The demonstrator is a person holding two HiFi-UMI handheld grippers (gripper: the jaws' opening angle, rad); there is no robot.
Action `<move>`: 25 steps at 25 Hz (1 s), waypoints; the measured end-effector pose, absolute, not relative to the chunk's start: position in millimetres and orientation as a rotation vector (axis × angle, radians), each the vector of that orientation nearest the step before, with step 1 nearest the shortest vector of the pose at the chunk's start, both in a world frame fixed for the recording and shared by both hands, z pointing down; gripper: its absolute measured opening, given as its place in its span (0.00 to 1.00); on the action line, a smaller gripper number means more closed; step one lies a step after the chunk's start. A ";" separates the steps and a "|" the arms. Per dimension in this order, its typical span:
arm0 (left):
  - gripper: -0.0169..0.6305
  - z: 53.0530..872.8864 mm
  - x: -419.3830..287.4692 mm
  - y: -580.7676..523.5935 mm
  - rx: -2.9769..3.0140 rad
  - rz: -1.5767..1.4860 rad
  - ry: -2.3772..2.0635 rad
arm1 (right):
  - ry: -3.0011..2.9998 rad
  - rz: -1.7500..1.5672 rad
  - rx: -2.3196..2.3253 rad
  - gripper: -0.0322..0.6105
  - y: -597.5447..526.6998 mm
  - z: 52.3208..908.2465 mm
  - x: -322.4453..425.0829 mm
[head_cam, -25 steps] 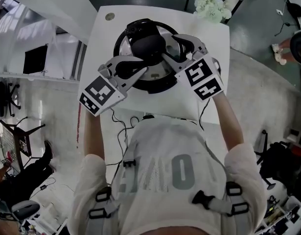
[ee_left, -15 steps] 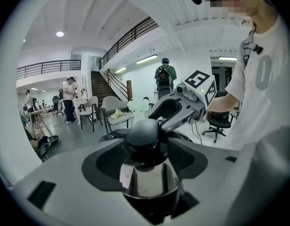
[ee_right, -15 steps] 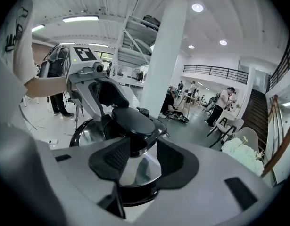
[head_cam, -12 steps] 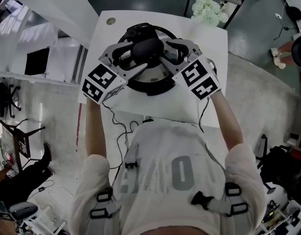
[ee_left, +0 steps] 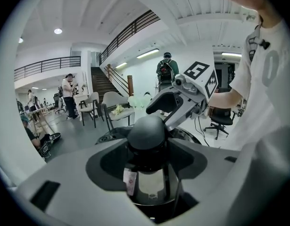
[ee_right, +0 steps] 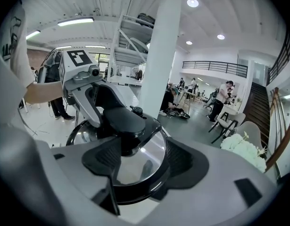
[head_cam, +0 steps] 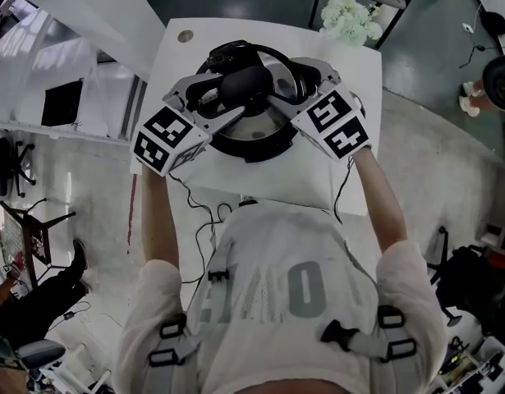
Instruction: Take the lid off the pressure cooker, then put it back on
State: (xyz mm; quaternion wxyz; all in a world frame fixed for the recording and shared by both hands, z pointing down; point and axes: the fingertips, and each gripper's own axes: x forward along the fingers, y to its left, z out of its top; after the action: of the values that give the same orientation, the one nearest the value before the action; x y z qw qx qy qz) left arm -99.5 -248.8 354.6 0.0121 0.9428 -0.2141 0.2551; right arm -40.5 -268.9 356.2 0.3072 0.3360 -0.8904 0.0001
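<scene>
Right now the pressure cooker [head_cam: 254, 148] stands on the white table [head_cam: 355, 68] straight ahead of you. Its lid [head_cam: 259, 126] is seated flat on top, with the black knob [head_cam: 245, 80] pointing straight up. In the head view the lid's black handle bar runs from the knob out toward the far-left rim, so its long axis lies at a slant to you. Your left tongs [ee_left: 148, 149] reach in from the near left. Their jaws have just been opening and stand apart with the knob between them, not squeezing it. Your right tongs [ee_right: 140, 160] come in from the near right. Their jaws have just opened wider and straddle the lid's edge and the knob's base, holding nothing.
</scene>
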 end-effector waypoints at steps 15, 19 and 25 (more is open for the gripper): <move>0.44 244.7 -132.8 -258.8 3.077 0.255 -1.037 | -2.505 -0.191 1.070 0.45 -270.9 267.4 -20.7; 0.34 207.5 -135.6 -259.8 3.040 0.005 -1.275 | -2.636 -0.129 1.327 0.38 -277.8 229.2 -5.1; 0.06 195.5 -142.5 -246.4 2.861 -0.152 -1.741 | -2.683 -0.119 1.713 0.07 -266.4 211.5 17.6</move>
State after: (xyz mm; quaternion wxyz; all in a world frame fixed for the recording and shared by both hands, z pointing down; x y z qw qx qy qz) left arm -142.5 -246.4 195.5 -0.1051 0.8487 -0.5164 -0.0450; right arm 17.6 -266.4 211.5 -0.0217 0.5376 -0.8421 -0.0374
